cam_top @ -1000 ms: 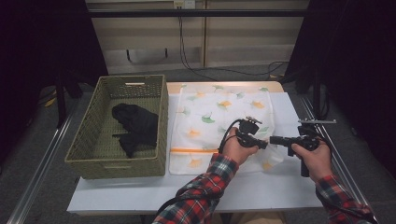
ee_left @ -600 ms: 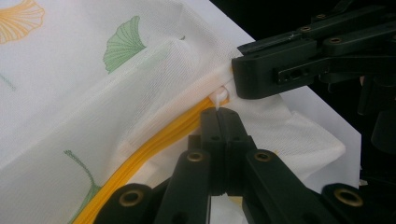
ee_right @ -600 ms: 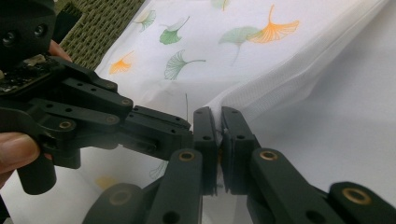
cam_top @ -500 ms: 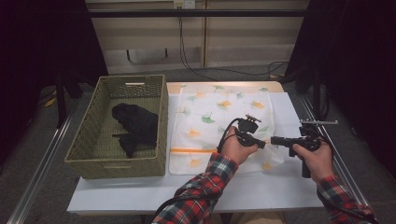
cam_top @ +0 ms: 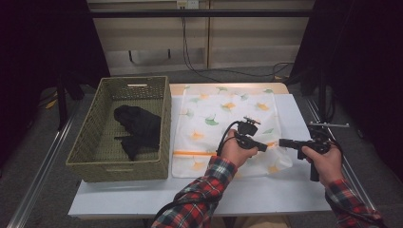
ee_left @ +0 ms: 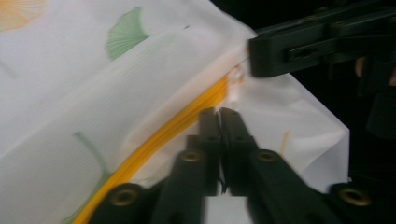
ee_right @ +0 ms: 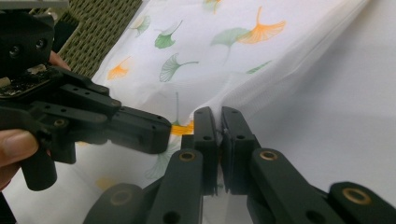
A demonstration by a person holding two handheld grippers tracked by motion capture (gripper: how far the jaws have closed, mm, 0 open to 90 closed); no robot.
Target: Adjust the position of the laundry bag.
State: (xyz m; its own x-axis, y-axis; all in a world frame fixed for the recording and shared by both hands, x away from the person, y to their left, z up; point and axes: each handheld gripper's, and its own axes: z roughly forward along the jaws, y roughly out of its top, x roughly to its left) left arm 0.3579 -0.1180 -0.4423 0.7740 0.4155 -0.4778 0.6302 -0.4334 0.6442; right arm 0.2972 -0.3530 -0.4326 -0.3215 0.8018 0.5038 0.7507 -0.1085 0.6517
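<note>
A white table (cam_top: 266, 194) is standing over grey floor before dark curtains, bearing a wicker basket (cam_top: 90, 142); both grippers, left (cam_top: 263, 147) and right (cam_top: 281, 141), are pinching the leaf-printed bag (cam_top: 223, 114).

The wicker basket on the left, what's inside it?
Inside the wicker basket lies a crumpled black garment on the woven floor. Whatever may sit beneath that garment is covered, and the near wall hides the closest strip of floor.

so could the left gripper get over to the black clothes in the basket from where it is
Probably yes. The left gripper sits shut at the orange zipper of the leaf-print cloth; the black clothes lie in the open-topped basket just left, nothing between, though it seems busy with the cloth.
</note>
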